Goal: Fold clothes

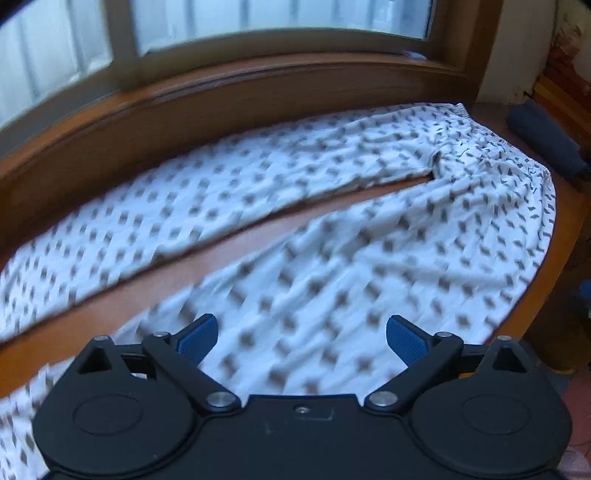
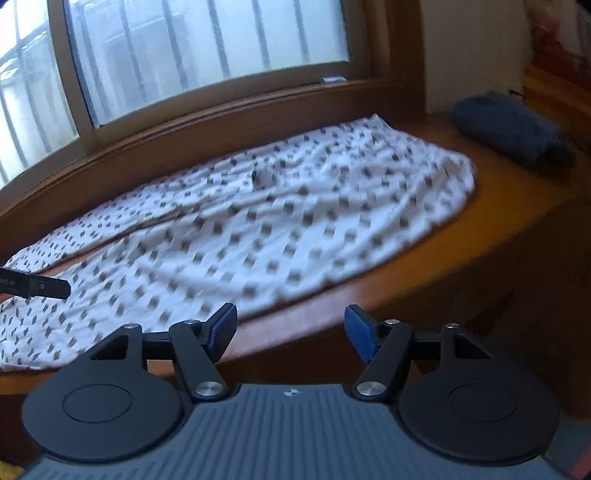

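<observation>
White pants with a small dark diamond print [image 1: 332,236] lie spread flat on a brown wooden surface [image 1: 236,254], the two legs apart with wood showing between them and the waistband at the far right. My left gripper [image 1: 301,338] is open and empty, just above the near leg. In the right wrist view the pants [image 2: 280,221] lie ahead. My right gripper [image 2: 291,332] is open and empty over the wooden front edge, just short of the cloth. The tip of the left gripper [image 2: 44,286] shows at the left edge there.
A wooden sill and window [image 1: 258,33] run along the far side. A rolled dark blue item [image 1: 543,136] lies on the wood right of the waistband, also in the right wrist view [image 2: 513,129]. The wooden surface drops off at the front right [image 2: 480,258].
</observation>
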`<move>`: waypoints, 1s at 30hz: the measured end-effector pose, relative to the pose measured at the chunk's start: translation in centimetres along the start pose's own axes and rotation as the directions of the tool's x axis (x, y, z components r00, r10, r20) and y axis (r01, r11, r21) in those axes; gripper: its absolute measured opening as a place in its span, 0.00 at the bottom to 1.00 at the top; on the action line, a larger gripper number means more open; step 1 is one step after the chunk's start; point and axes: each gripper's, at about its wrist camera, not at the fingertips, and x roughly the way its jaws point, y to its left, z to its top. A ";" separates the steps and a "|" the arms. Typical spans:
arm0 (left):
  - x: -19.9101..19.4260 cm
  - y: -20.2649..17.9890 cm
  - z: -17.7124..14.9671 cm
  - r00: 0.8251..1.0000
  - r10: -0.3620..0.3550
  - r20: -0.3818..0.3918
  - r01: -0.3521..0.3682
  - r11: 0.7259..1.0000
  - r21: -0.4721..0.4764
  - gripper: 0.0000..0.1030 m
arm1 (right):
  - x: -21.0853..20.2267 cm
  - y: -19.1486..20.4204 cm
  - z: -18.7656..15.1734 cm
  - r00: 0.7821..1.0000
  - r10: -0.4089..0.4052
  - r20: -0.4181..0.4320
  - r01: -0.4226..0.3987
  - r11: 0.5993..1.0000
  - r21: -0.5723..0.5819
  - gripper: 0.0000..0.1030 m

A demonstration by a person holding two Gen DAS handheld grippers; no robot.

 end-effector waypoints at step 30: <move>17.8 -4.6 15.9 0.934 0.348 -0.086 -0.356 0.927 -0.115 0.97 | 9.8 -14.7 10.4 0.906 0.125 -0.404 -0.295 0.871 -0.392 0.60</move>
